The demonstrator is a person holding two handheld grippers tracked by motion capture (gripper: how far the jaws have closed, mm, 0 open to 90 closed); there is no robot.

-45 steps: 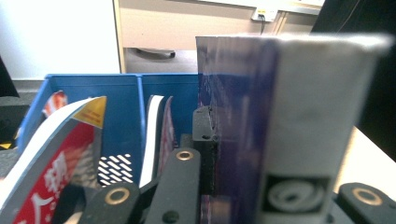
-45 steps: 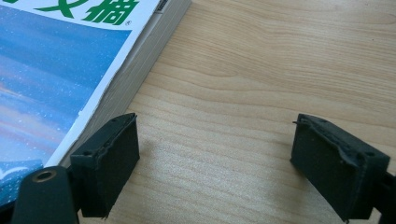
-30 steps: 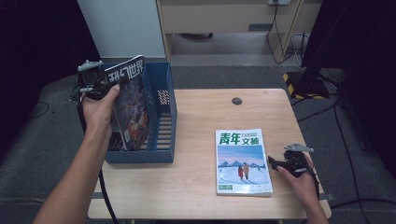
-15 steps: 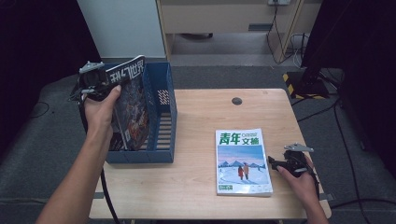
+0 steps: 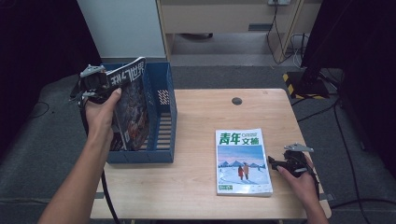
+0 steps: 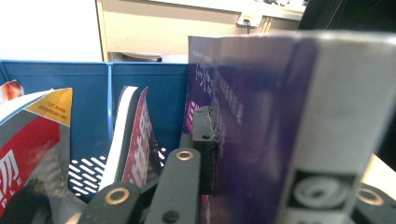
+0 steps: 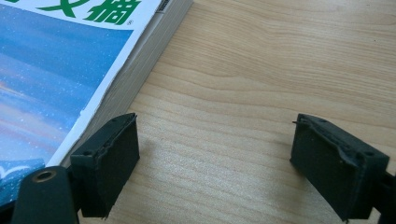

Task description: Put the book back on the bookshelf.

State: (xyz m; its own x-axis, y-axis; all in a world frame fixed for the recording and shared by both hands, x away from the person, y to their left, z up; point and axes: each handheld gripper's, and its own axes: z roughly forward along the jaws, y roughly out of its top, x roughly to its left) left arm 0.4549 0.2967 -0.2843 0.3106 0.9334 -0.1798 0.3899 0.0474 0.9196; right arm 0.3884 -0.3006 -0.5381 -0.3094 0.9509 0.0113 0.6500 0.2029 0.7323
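The magazine lying flat on the desk [image 5: 196, 186] carries the large green characters 青年文摘 [image 5: 239, 138] across the top of its cover [image 5: 242, 163]. The dark magazine [image 5: 130, 112] standing in the blue file box [image 5: 166, 121] shows white characters along its top edge, ending in 世界 [image 5: 135, 71]; the ones before them cannot be made out. A red cover [image 6: 18, 158] in the box bears the letters "PLE".

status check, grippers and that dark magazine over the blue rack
Left gripper shut on dark magazine, upright in blue rack. Right gripper open, beside table magazine. Nothing blocking.
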